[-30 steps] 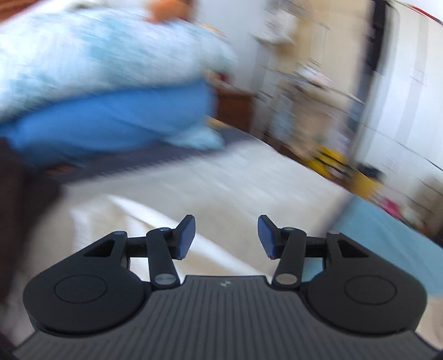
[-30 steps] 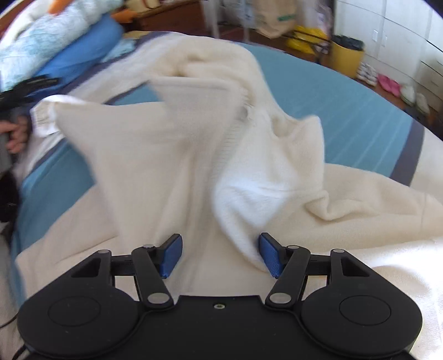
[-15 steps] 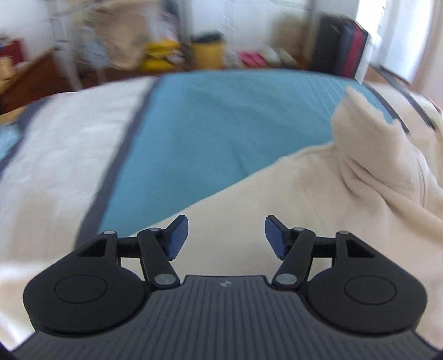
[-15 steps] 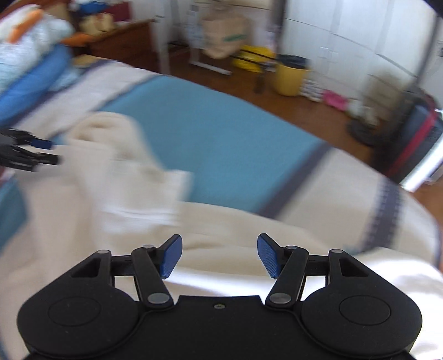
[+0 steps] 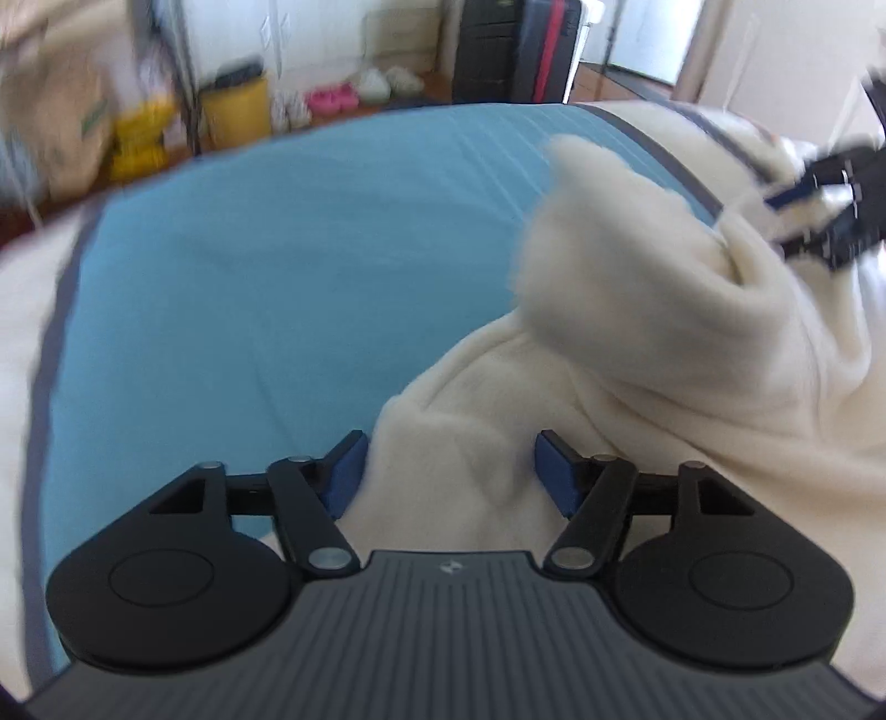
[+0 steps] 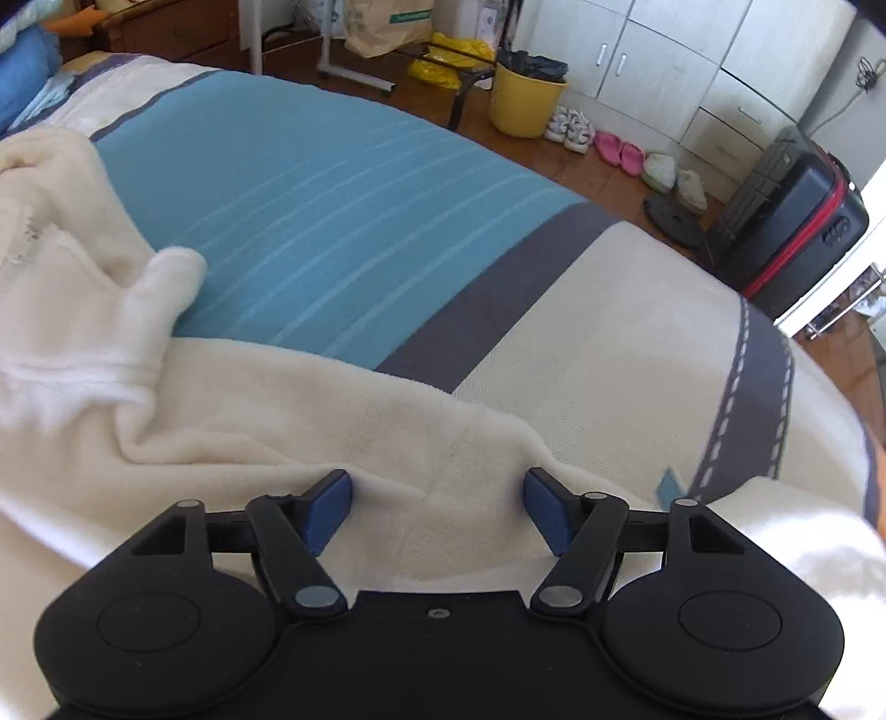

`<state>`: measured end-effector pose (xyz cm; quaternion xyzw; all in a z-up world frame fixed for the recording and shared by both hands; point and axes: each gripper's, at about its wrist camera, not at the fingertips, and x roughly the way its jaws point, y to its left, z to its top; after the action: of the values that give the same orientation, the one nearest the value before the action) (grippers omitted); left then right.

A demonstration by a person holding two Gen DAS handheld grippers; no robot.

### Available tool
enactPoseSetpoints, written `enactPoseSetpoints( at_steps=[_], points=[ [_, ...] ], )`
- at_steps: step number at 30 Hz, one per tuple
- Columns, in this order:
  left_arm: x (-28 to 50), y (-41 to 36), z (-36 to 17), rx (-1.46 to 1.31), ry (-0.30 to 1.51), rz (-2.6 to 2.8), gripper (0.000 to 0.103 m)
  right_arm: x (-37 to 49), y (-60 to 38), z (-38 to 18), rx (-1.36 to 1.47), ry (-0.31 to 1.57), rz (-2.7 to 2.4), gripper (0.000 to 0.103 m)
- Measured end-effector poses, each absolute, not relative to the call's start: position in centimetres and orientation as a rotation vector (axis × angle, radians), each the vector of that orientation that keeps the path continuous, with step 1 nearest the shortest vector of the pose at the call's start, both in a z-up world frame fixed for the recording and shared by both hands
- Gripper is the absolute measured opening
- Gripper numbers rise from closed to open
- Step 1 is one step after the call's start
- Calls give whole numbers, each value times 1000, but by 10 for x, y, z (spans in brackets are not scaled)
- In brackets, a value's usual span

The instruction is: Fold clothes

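A cream fleece garment (image 5: 637, 365) lies rumpled on a bed with a blue, grey and cream striped cover (image 5: 266, 266). My left gripper (image 5: 448, 471) is open, low over the garment's near edge, with fleece between its blue pads. My right gripper (image 6: 437, 507) is open over another edge of the same garment (image 6: 266, 421); it also shows at the far right of the left wrist view (image 5: 825, 205). A bunched fold (image 6: 166, 277) sticks up at the left of the right wrist view.
Past the bed's far edge is a wooden floor with a yellow bin (image 6: 526, 99), shoes and pink slippers (image 6: 620, 152), a black suitcase with red trim (image 6: 792, 221), white cupboards (image 6: 664, 61) and a paper bag (image 6: 387, 22).
Both grippers swung away from the pillows toward the foot of the bed and came down onto the garment's edges. The lifted garment dropped onto the bed. Both grippers stayed open.
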<state>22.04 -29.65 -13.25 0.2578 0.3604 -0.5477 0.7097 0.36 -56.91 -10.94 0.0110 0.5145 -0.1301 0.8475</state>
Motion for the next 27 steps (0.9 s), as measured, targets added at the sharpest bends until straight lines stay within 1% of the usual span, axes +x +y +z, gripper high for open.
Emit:
enactPoseSetpoints(
  at_steps=[1,2,3,4,8,12,17,20,21,22,23,24,25,27],
  points=[
    [213,-296,-132,587,771,-1216,27,1,-565,-108,16,1068,-270,54],
    [209,-296,-130,588,758,-1210,17,-3,-557,-105,-13,1046,-275,18],
    [204,-295,-127,589,742,-1202,13,-7,-549,-102,-51,1028,-306,12],
    [199,-295,-124,593,705,-1181,12,-10,-542,-99,-72,1010,-325,12],
    [183,-291,-111,607,545,-1084,11,-29,-530,-85,-128,926,-394,10],
    [184,-284,-85,528,462,-1017,11,-42,-525,-56,-158,818,-483,10],
    [221,-289,-49,404,400,-913,10,-40,-543,-16,-209,666,-641,9],
    [256,-305,-28,270,384,-800,11,-26,-574,-3,-142,577,-799,9],
    [268,-315,-27,237,391,-761,17,-20,-586,-3,-103,562,-855,10],
    [279,-324,-28,212,399,-720,36,-13,-600,-10,-39,577,-898,14],
    [283,-333,-33,258,430,-669,50,-6,-615,-17,25,591,-941,30],
    [286,-341,-37,305,460,-618,69,0,-628,-24,89,607,-981,37],
    [284,-343,-42,356,490,-563,69,2,-636,-34,145,632,-1001,44],
    [272,-323,-48,365,518,-566,69,-4,-637,-49,249,637,-988,46]
  ],
)
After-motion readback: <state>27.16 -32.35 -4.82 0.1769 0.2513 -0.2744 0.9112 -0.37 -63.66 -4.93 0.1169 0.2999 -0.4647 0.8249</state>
